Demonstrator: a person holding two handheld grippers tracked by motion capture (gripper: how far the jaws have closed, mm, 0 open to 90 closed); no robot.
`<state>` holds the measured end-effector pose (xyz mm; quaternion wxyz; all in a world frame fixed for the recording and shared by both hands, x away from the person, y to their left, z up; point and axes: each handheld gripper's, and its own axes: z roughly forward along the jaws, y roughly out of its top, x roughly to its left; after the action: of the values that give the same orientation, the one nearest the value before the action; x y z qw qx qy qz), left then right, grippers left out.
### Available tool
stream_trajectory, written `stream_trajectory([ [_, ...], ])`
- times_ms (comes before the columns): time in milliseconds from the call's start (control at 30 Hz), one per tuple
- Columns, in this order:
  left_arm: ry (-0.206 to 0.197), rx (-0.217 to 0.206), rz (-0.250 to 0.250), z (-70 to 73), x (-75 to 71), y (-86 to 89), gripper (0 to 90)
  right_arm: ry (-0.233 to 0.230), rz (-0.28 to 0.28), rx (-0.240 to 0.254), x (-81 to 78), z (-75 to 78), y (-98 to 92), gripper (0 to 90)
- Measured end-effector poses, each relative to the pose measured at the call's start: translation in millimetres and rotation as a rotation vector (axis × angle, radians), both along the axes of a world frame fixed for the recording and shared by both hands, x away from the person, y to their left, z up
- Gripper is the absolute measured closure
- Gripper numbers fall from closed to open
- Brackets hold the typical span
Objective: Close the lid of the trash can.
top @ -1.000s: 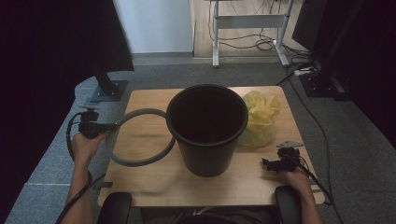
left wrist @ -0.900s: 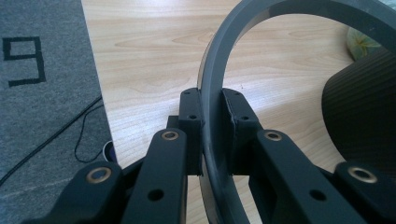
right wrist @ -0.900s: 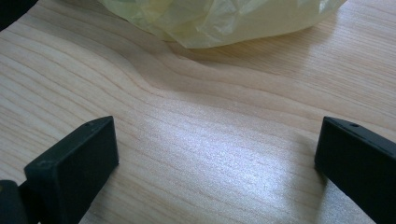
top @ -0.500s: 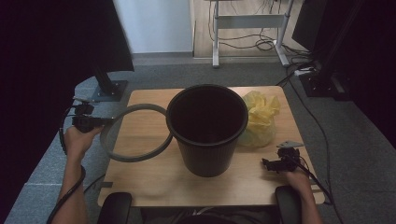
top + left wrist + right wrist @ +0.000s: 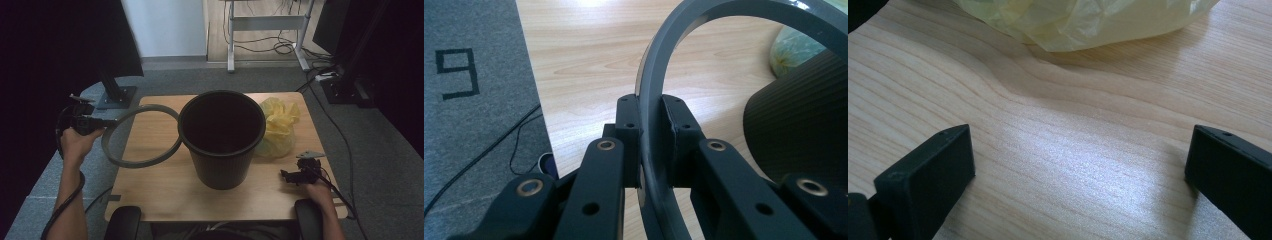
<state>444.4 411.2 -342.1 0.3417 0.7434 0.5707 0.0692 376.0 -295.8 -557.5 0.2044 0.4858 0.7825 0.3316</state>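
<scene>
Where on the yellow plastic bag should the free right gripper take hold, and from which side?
Probably the bag's crumpled upper folds, approached from the near right, where the right gripper rests on the table with jaws open. The bin stands against the bag's left side and blocks that approach, while the loose bunched plastic on top gives the jaws a ridge to pinch.

Crumpled yellow plastic bag on the wooden table, right of the bin; grey carpet; desk frame behind.
</scene>
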Motion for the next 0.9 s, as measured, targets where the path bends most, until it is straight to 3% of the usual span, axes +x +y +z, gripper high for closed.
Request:
stream_trajectory([
  [733,-0.015,-0.022,0.022,41.1,-4.2,11.4,79.5,0.0,0.0,0.001,0.0,0.0,0.0,0.0],
  [900,-0.034,-0.031,0.024,53.9,-6.2,10.8,79.5,0.0,0.0,0.001,0.0,0.0,0.1,0.0],
])
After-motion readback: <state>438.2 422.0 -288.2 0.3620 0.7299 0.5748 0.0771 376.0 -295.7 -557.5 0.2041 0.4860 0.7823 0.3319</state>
